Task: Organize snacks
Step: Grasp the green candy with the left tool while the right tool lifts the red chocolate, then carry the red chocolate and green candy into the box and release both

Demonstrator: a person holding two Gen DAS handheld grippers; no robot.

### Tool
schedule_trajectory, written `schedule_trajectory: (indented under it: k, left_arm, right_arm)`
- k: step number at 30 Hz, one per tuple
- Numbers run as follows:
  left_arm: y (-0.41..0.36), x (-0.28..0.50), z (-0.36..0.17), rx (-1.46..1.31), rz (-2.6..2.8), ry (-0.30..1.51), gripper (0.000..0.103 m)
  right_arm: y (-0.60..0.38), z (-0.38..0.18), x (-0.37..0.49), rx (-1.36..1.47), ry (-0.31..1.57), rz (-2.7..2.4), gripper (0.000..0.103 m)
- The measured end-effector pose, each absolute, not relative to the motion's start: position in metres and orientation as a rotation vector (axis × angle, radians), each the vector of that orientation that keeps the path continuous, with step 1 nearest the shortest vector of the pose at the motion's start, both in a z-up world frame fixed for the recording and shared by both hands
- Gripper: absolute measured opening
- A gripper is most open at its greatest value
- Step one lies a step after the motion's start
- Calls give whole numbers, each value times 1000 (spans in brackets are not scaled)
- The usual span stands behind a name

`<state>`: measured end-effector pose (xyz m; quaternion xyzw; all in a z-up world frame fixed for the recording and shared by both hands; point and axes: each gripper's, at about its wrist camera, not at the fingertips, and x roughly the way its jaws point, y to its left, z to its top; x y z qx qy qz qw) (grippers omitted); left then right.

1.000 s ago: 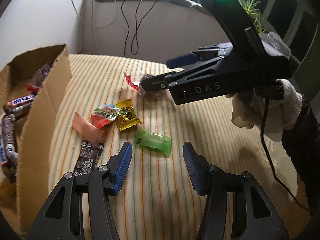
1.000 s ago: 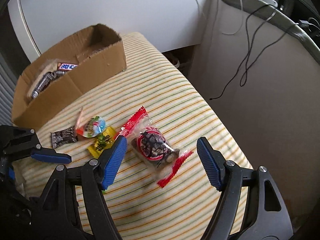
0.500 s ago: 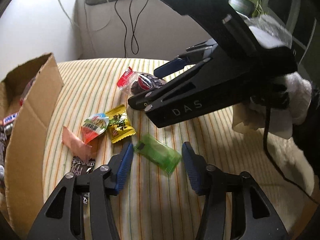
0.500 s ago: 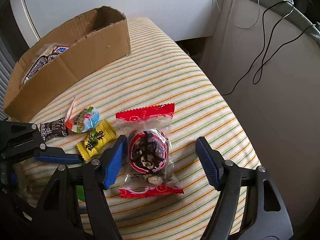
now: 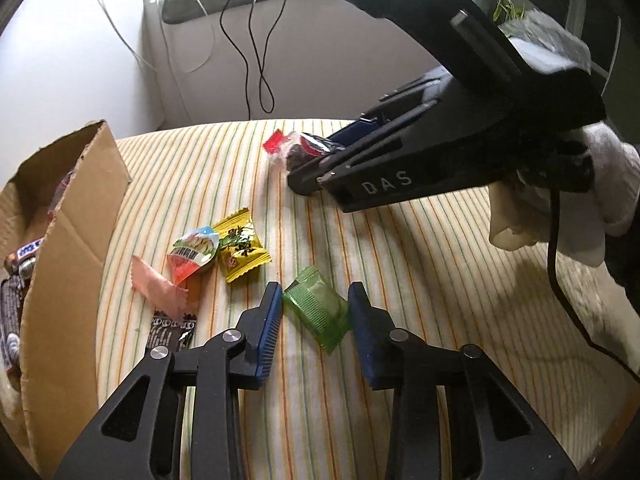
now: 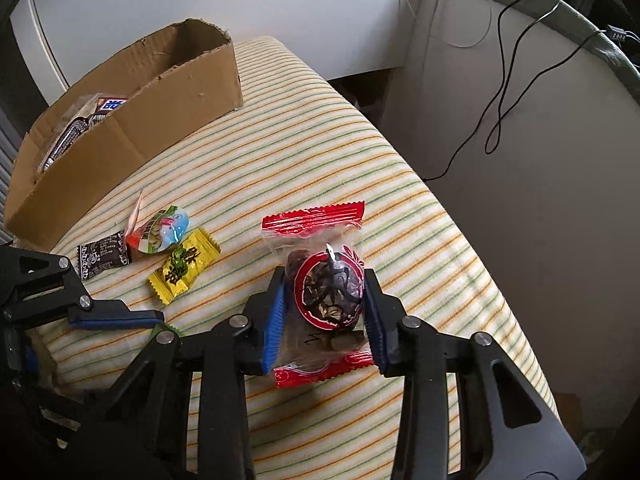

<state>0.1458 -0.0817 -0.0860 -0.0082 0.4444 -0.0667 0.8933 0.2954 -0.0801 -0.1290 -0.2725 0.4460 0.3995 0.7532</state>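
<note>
Now, left gripper: pitched steeply down over the striped cushion; its jaws have just been closing, and the blue pads are seen against both sides of the green candy packet, which lies on the cloth between them.
Right gripper: also angled sharply downward; its jaws have just been closing too, and the clear red-ended snack bag is pinched at its middle between the two blue pads.
Right hand: a white glove is seen wrapped round the black handle at the right edge of the left wrist view, with a black cable trailing from it.
Red-ended snack bag position: on the cushion toward the far side from the box, its upper red seal pointing away from the camera.
Loose snacks: a yellow packet, a round colourful pouch and a dark brown wrapper are grouped close together on the cushion, between the held bag and the box; a pink wrapper lies beside them.
Cardboard box: set at the cushion's far-left end, open-topped, with wrapped bars already inside.
Gap between grippers: small, the left one's pad is seen just left of the right one's frame.
</note>
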Motion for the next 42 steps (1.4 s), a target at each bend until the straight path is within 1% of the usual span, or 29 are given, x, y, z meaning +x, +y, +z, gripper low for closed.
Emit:
schedule_trajectory:
  k: [8, 21, 32, 42]
  left_arm:
    - [-65, 125, -72, -62, -148, 893, 32]
    - [-19, 85, -27, -98, -122, 764, 32]
    - [45, 68, -13, -126, -22, 701, 32]
    - [99, 57, -11, -161, 73, 679, 32]
  right_arm:
    - [-96, -115, 282, -550, 959, 838, 36]
    - [-92, -60, 250, -499, 886, 836, 36]
    - [-34, -26, 230, -488, 822, 888, 36]
    - [33, -21, 221, -510, 813, 964, 36]
